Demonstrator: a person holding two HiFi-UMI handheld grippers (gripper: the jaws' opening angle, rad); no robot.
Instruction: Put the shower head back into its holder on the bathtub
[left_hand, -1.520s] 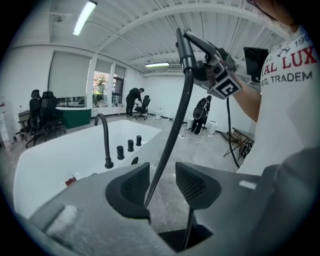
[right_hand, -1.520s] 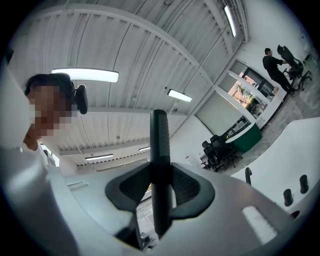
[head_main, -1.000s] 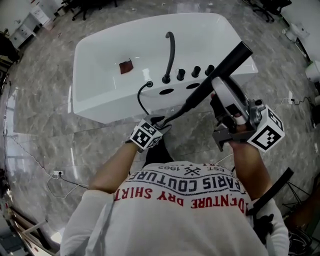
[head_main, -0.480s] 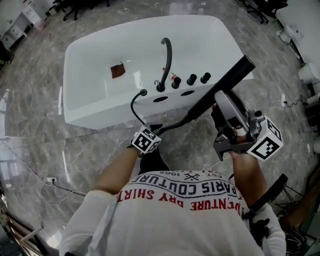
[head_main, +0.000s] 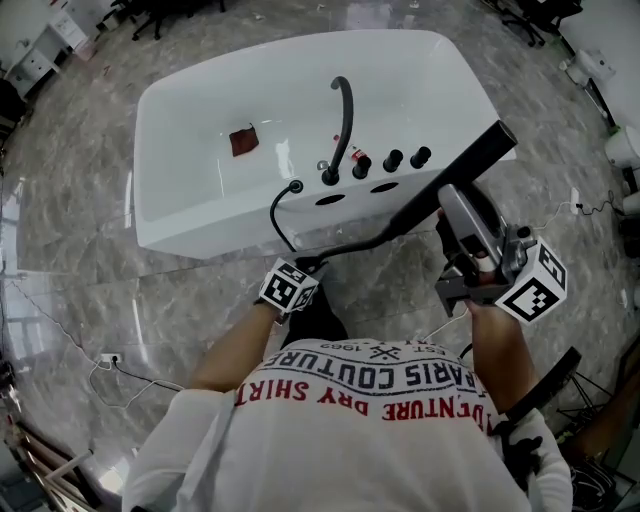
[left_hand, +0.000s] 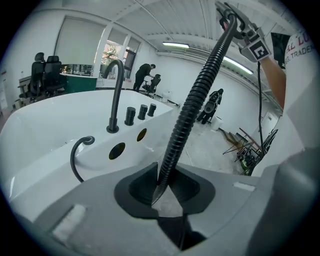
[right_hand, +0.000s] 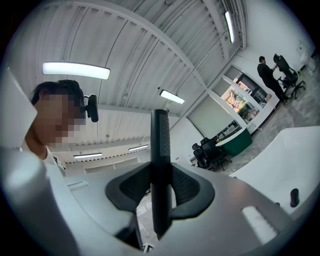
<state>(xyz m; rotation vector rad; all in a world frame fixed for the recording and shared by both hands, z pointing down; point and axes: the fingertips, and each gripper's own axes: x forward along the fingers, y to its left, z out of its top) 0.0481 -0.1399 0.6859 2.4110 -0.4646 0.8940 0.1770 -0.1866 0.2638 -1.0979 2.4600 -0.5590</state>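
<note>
The left tool (left_hand: 162, 185) has just been closing, now pinching the hose (left_hand: 192, 107); right tool (right_hand: 160, 192) clamps the shower head (right_hand: 160, 145); bathtub (left_hand: 45, 125) ahead, guided return seems ready.

Glossy white bathtub (head_main: 200, 215), matt black ribbed hose (left_hand: 192, 107), polished stone floor (head_main: 80, 250)

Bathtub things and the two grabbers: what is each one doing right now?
shower head, out of its holder, held by the right gripper.
hose, lifted, between the left gripper's pads.
left gripper, jaws have just been closing, now on the hose.
right gripper, shut on the shower head.
rim holes, both empty.
faucet, no water running.
</note>
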